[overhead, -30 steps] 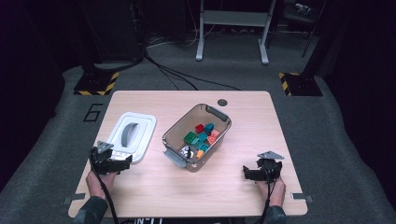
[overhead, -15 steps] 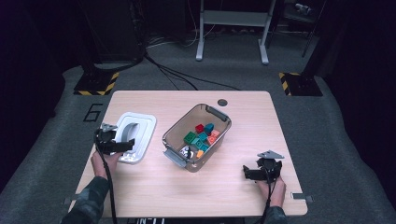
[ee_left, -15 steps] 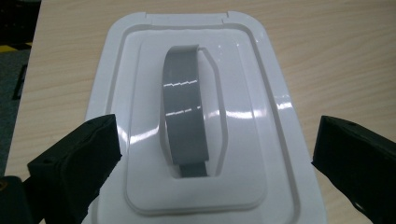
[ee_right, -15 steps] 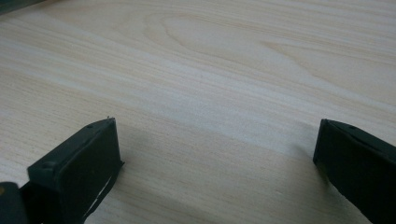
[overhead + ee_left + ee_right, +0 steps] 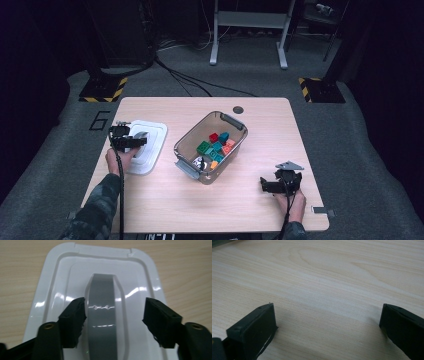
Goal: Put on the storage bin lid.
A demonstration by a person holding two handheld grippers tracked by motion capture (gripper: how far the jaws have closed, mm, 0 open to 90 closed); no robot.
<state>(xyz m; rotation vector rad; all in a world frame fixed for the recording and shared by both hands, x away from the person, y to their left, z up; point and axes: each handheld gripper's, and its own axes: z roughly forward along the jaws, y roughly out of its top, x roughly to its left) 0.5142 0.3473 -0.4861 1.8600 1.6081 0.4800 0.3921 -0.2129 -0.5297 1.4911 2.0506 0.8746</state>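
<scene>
A white lid (image 5: 152, 142) (image 5: 62, 272) with a raised grey handle (image 5: 102, 302) lies flat on the left of the wooden table (image 5: 165, 200). My left gripper (image 5: 138, 143) (image 5: 115, 315) hovers low over it with the handle between its jaws, which have just been closing. The left pad (image 5: 75, 317) touches the handle's edge, while the right pad (image 5: 157, 320) stands apart from it. Near the front right of the table, my right gripper (image 5: 265, 186) (image 5: 327, 322) rests open over bare wood.
A clear plastic bin (image 5: 235, 122) stands at an angle in the middle of the table and holds several coloured blocks (image 5: 215, 146). A round cable hole (image 5: 238, 109) sits near the far edge. Dark floor surrounds the table.
My left gripper has moved away from the person, from the lid's near edge to over its handle, and its jaws have narrowed. The right gripper has stayed put.
</scene>
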